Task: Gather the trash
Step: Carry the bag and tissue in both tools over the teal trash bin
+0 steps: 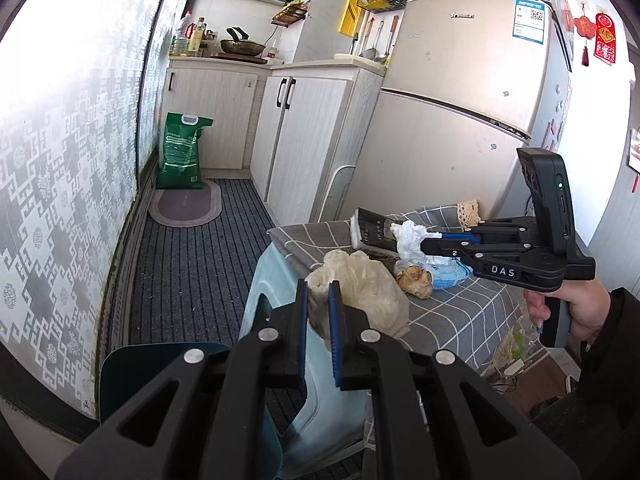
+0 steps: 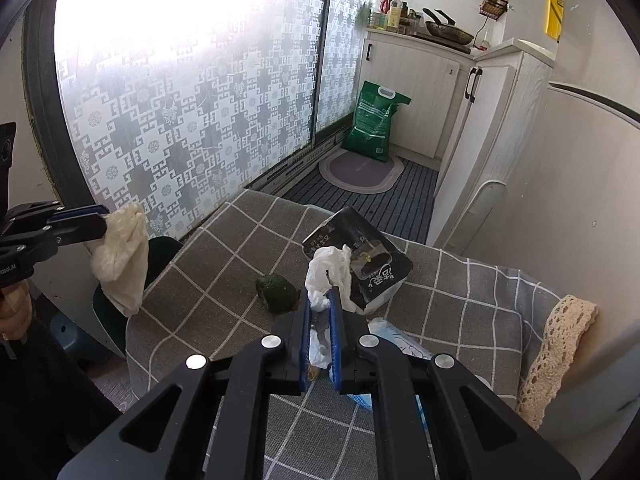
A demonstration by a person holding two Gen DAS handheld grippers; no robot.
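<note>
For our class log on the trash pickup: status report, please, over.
Left gripper shut on cream plastic bag, lifted off the table. Right gripper shut on white tissue. Black packet, green lump remain on checked cloth.

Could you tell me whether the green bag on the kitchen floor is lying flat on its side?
No, the green bag stands upright at the far edge of the oval mat, leaning against the cabinet behind it.

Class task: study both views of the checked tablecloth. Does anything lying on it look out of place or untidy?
Yes. Litter lies on the checked tablecloth: a dented black packet lying askew, a dark green lump, and blue-white wrapping beside it. The left gripper holds a cream bag; the right gripper pinches white tissue.
</note>
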